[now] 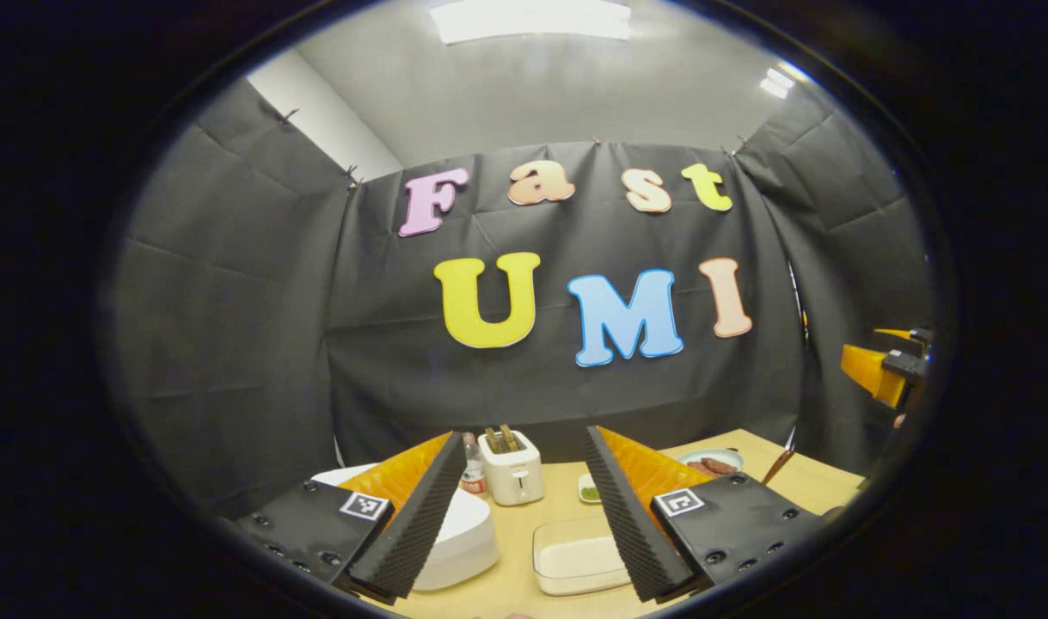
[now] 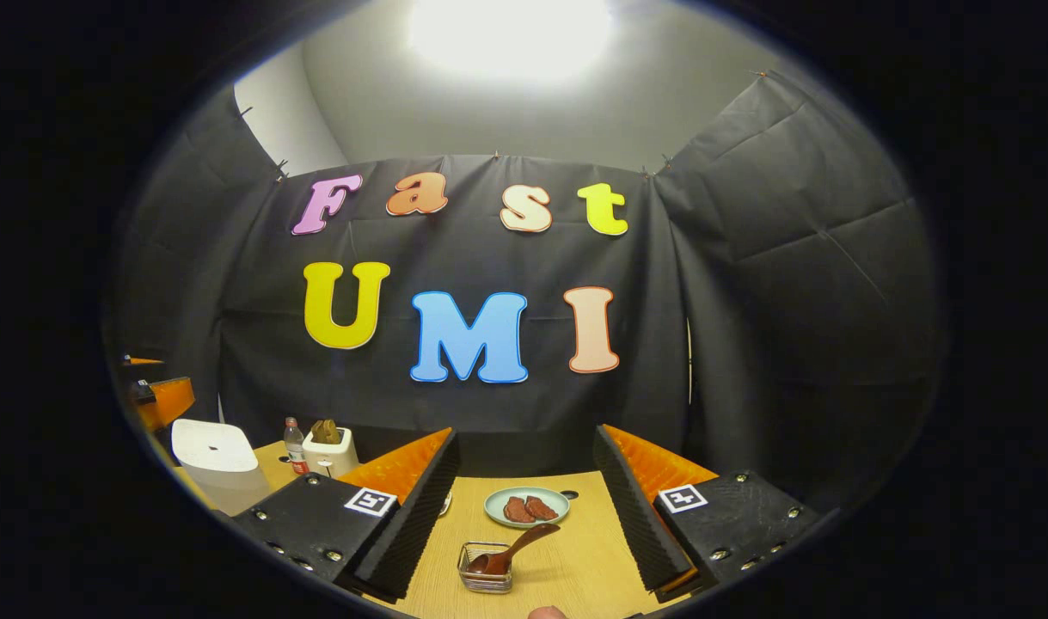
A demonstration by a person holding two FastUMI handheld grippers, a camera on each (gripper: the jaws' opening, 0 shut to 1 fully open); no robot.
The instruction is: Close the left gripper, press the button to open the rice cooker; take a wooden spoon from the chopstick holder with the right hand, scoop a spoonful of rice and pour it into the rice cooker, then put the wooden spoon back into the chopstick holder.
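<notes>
Early stage, by the look of it: cooker [image 1: 455, 533] lid down, button not yet pressed. Left gripper [image 1: 519, 516] spread wide, holding nothing, hovering above the cooker at the table's [image 1: 816, 477] near left edge; right gripper [image 2: 524, 516] likewise wide open and empty, aimed at the wire holder [image 2: 486, 567] near the front edge, the spoon [image 2: 511, 550] leaning in it with handle slanting up to the right. For the step in hand: first bring the left fingers fully together, so one blunt tip meets the button rather than two prongs straddling it; then come down squarely and push straight, probably with room left above for the lid to swing up. Button itself too small to make out. From the left gripper view: a shallow tray of rice [image 1: 579, 559] just right of the cooker, toaster [image 1: 512, 468] and bottle [image 1: 472, 464] toward the back edge, a small green dish [image 1: 589, 492]. From the right gripper view: holder and spoon plainly, a plate [image 2: 526, 507] with two brown pieces behind them, the cooker off at the left edge.
</notes>
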